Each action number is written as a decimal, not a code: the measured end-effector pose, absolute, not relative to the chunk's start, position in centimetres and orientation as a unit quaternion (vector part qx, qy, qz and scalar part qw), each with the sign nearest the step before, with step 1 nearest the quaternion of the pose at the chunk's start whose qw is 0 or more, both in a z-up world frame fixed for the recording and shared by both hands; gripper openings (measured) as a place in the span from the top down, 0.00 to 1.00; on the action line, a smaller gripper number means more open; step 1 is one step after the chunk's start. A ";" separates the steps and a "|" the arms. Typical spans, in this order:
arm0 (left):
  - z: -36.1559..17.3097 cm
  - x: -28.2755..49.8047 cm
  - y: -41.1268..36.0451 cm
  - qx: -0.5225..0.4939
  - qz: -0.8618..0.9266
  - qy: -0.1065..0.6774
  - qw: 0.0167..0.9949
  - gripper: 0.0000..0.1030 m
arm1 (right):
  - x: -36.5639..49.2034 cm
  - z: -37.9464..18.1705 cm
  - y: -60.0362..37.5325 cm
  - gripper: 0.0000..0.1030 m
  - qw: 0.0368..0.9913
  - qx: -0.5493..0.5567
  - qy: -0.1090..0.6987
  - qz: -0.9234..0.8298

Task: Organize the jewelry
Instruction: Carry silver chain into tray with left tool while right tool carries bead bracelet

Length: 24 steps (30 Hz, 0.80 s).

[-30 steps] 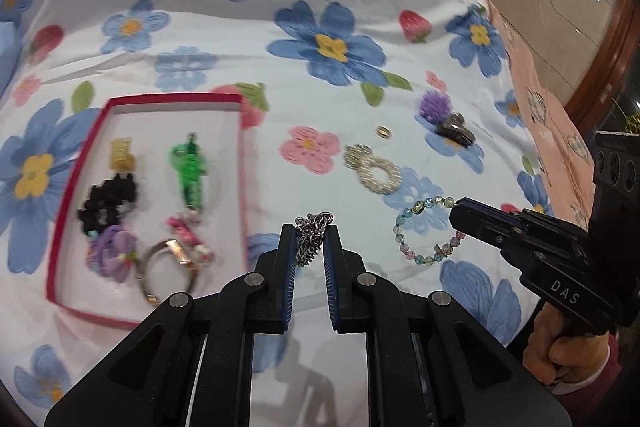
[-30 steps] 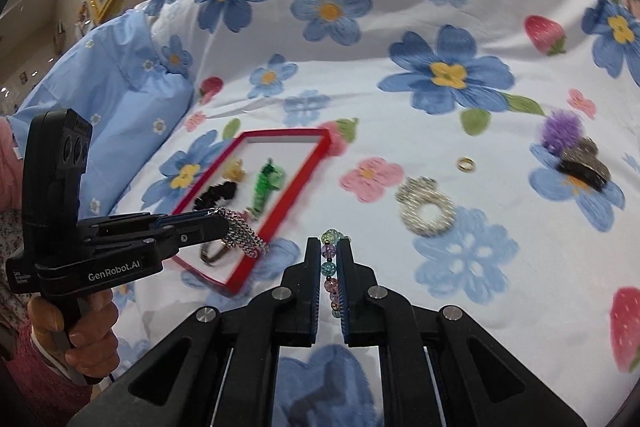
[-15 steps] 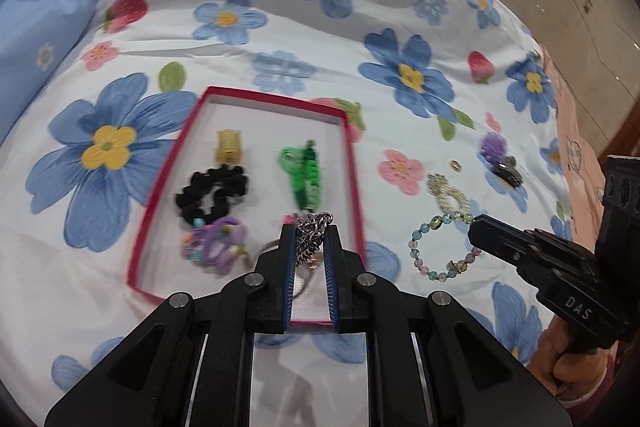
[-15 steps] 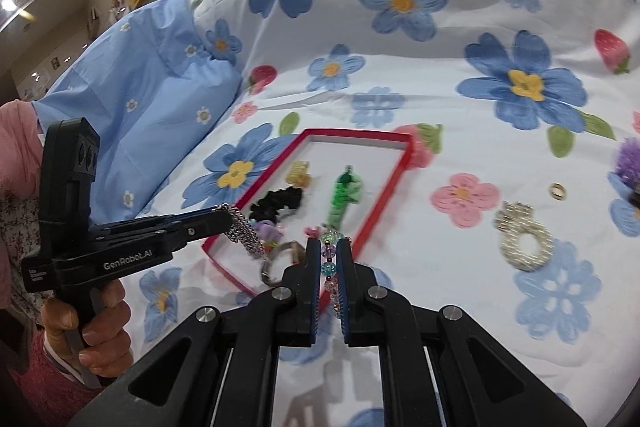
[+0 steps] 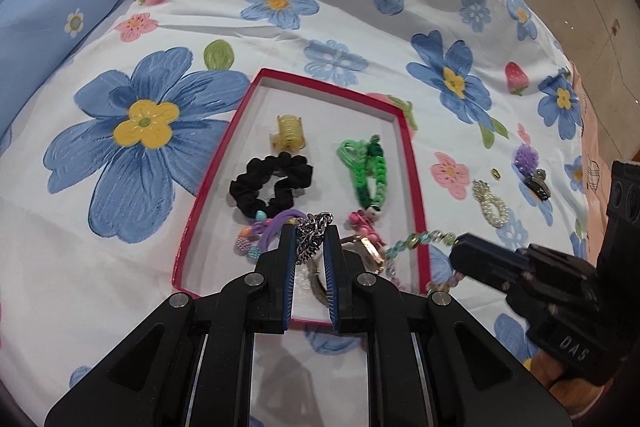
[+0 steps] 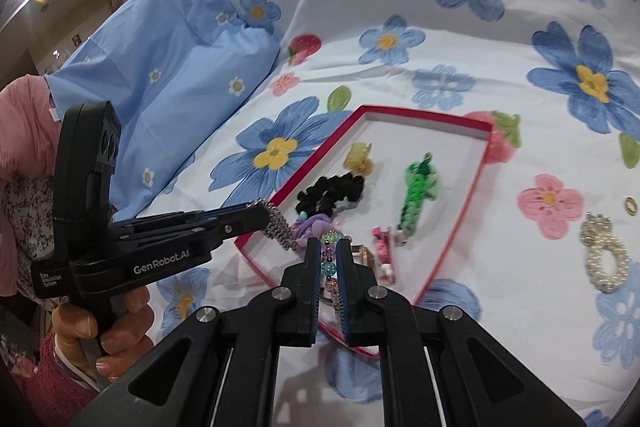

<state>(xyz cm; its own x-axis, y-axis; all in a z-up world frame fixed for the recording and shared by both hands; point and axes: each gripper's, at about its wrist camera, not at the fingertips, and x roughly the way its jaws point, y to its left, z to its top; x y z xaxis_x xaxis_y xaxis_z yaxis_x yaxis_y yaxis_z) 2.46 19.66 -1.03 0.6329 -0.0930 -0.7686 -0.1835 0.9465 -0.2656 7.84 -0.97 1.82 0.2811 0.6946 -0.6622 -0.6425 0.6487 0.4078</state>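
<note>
A red-rimmed white tray [image 5: 416,163] [image 6: 474,187] lies on the flowered bedsheet. In it are a yellow claw clip [image 5: 289,133], a black scrunchie [image 5: 270,185], a green braided band [image 5: 366,167], a purple beaded tie [image 5: 256,237], a pink piece [image 5: 362,221] and a metal ring [image 5: 370,251]. My left gripper [image 5: 311,233] [image 6: 262,217] is shut on a silver chain [image 5: 312,235] [image 6: 278,229] over the tray's near end. My right gripper [image 6: 329,247] [image 5: 460,247] is shut on a glass bead bracelet [image 6: 330,259] [image 5: 416,241] over the tray's near right edge.
Right of the tray on the sheet lie a pearl bracelet [image 5: 491,205] [image 6: 604,259], a small gold ring [image 5: 496,173] [image 6: 631,205], a purple pompom [image 5: 526,157] and a dark clip [image 5: 538,185]. A blue pillow [image 6: 172,67] lies left. A hand [image 6: 108,335] holds the left gripper.
Both grippers have travelled left from the loose jewelry to above the tray, each carrying its piece. The chain and bead bracelet now hang over the tray's near end.
</note>
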 end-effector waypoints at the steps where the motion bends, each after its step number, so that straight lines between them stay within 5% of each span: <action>1: -1.3 2.6 19.8 -0.162 0.027 0.429 0.888 0.89 | 7.9 1.4 -0.6 0.93 0.797 0.030 0.434 0.419; 24: -6.6 4.3 21.8 -0.166 0.057 0.477 0.861 0.88 | 9.8 -4.9 -0.1 0.93 0.784 -0.004 0.496 0.374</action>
<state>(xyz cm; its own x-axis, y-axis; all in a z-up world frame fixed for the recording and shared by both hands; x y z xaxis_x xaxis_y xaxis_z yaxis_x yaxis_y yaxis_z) 4.26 21.78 -6.65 0.5389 -0.0612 -0.8402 -0.2559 0.9383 -0.2325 9.81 -0.06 -4.86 0.2283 0.5817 -0.7807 -0.5900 0.7206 0.3643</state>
